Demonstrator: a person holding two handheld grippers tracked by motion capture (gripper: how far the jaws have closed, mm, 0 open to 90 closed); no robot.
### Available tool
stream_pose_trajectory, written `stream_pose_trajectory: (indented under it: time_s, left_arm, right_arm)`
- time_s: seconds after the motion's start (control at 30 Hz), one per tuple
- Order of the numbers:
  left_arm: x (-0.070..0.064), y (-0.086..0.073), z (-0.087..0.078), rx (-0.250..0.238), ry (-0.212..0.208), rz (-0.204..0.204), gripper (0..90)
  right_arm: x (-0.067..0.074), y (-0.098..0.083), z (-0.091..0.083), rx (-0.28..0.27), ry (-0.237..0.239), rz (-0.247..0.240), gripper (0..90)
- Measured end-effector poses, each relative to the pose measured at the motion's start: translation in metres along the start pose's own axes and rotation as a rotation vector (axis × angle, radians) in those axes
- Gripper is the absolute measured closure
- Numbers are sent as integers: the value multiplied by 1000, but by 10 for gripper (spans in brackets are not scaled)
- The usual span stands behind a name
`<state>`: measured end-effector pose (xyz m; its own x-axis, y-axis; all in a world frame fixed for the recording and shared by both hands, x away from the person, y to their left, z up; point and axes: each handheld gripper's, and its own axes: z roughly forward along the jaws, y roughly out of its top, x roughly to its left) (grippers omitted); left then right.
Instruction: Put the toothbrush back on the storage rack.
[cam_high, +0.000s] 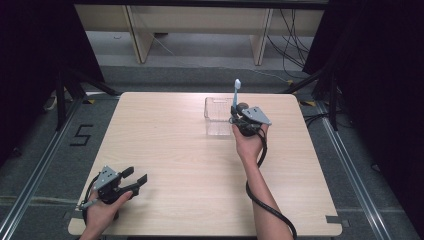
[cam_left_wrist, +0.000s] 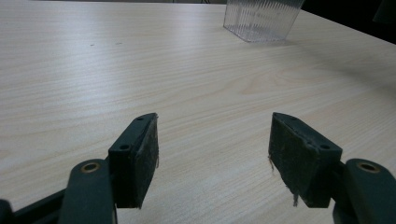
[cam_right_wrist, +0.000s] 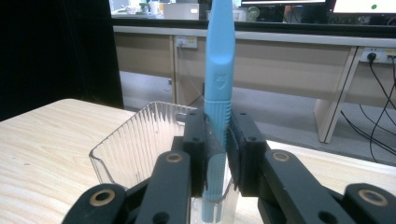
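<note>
Right gripper (cam_right_wrist: 218, 154) clamped on the brush (cam_right_wrist: 219, 70) — long axis upright, lower end already inside the clear bin (cam_right_wrist: 121, 149) just beneath the fingers. Left gripper (cam_left_wrist: 212, 154) spread, empty, well apart from the bin — right hand nearer.

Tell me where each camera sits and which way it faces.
High view: above the person's side, looking forward and down on the table; both forearms, left gripper, right gripper.
Left gripper view: low along its open jaws across the tabletop.
Right gripper view: along jaws shut on the upright blue toothbrush.
All views share the clear ribbed container.
</note>
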<state>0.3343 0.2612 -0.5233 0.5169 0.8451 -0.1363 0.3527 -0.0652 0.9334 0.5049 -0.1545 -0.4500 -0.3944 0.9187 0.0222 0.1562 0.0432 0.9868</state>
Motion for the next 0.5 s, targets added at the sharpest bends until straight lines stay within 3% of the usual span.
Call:
stream_pose_trajectory:
  time_s: [0.23,0.33,0.37,0.5]
  left_arm:
    - [0,0,0,0,0,0,328]
    - [0,0,0,1,1,-1,328]
    - [2,0,1,-16,-16,19,328]
    - [0,0,0,-4,-3,3,328]
  right_arm:
    - [0,-1,-1,0,-1,-15,785]
    - [1,-2,-1,-2,-5,2,785]
    - [-1,-2,-1,0,-3,-12,785]
    - [1,-3,-2,8,-13,-1,785]
